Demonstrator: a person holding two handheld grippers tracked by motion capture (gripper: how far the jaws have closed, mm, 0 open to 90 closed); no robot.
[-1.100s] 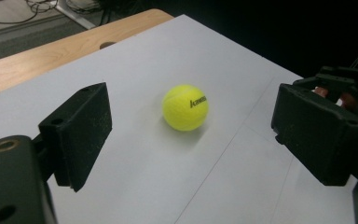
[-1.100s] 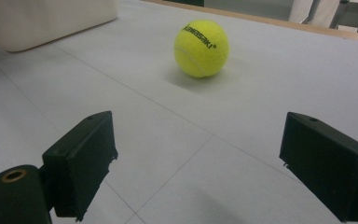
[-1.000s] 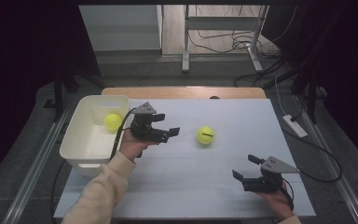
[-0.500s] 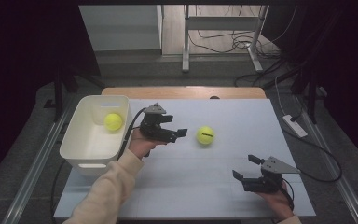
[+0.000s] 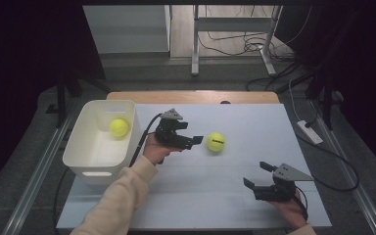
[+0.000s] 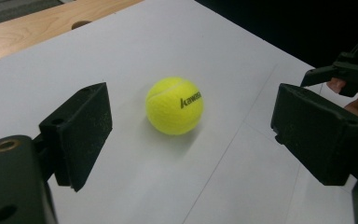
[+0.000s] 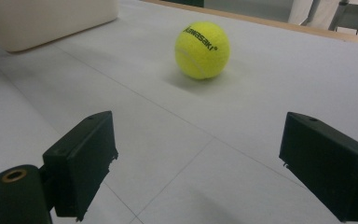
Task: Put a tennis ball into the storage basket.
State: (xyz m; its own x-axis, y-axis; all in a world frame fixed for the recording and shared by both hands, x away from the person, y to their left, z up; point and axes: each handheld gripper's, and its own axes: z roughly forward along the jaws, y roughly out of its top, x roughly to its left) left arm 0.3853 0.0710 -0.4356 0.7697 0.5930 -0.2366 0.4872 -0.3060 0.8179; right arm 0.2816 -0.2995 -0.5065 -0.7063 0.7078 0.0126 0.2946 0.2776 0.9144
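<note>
The yellow felt tennis ball (image 5: 216,142) rests on the white table sheet (image 5: 235,196) just ahead of the left gripper (image 5: 195,141), whose jaws gape wide and empty, far nearer than the right gripper (image 5: 255,175), also open.

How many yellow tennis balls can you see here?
2. One ball lies inside the white bin at the table's left; the other ball sits on the white tabletop, just ahead of the left gripper.

White bin (image 5: 85,161), second ball (image 5: 119,127) inside, white table (image 5: 254,122)
</note>
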